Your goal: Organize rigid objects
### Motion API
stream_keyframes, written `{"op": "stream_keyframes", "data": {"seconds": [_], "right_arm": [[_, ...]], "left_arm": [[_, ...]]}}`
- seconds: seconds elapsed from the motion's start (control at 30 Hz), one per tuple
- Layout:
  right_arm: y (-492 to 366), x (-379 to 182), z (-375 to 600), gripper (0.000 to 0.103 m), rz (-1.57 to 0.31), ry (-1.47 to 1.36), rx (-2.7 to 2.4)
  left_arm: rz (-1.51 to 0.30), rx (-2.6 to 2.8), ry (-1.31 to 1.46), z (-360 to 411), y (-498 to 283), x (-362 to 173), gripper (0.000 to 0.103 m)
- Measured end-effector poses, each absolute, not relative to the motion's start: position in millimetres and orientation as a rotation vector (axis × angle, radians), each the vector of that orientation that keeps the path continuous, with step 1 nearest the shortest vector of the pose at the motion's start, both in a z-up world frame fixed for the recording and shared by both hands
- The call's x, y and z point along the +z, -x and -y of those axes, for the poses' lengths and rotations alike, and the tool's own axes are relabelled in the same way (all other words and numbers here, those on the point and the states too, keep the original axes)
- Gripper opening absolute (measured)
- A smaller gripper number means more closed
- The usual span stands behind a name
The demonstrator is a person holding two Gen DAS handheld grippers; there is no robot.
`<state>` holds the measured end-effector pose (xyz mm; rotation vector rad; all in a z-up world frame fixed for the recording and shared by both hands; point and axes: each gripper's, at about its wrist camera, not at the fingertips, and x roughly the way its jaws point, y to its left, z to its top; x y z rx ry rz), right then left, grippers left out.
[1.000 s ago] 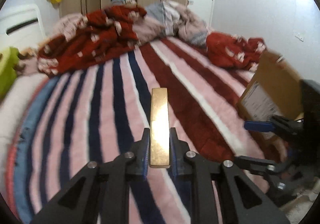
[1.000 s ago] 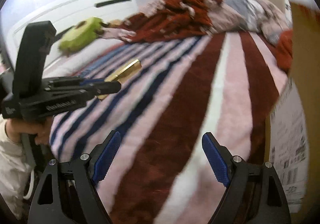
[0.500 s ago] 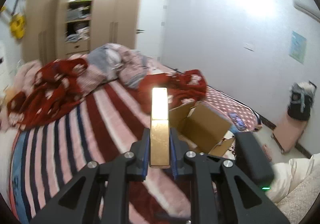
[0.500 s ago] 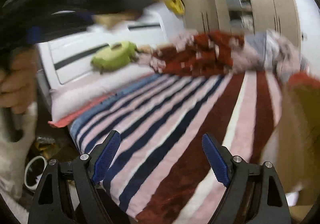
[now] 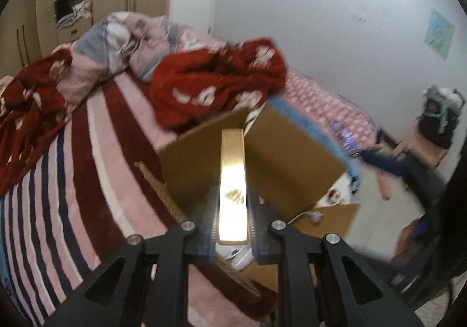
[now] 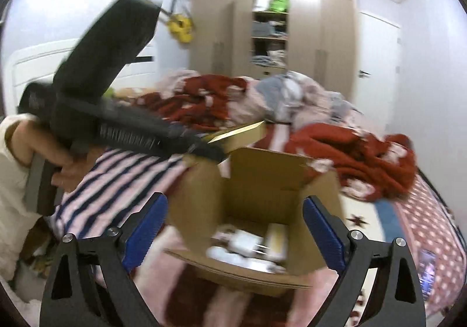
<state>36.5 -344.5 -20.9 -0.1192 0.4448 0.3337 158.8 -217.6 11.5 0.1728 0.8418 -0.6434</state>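
The left tongs (image 5: 232, 227) are pinching a long gold-coloured bar (image 5: 232, 181) at its near end, the bar projecting straight ahead between the pads. A second ago this bar was held out over the striped bedspread (image 5: 73, 181); it has since been swung round and now hangs above the open cardboard box (image 6: 256, 195) that sits at the bed's edge, its far tip over the box mouth as seen from the right wrist view (image 6: 236, 132). The right tongs (image 6: 233, 235) are spread wide, holding nothing, and now face the box opening where before they looked along the bed. Several pale items lie in the box bottom; blur prevents naming them. Judgement: transport is nearly complete, and the remaining step is to lower the bar inside the walls and release it. The raised flaps stand close to the bar's path and could catch its tip.
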Motion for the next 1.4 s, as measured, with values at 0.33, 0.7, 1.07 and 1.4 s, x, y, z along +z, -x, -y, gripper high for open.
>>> {"op": "stream_keyframes", "data": {"seconds": [0.33,0.7,1.07,1.4], "right_arm": [[-65,-19,362,0.094,-0.442,0.03,0.347],[-54,4,324,0.103,-0.352,0.046,0.472],[-53,-5,310,0.103,-0.374,0.027,0.503],[-54,-9,307,0.103,-0.389,0.033,0.503]], "left_arm": [[-0.607,-0.433,-0.024,163,-111,37,0.102],[-0.499,-0.029,0.046,88,-49,39,0.102],[-0.487,0.039,0.08,60,-38,22,0.102],[-0.497,0.042,0.086,62,-41,19,0.102]]}}
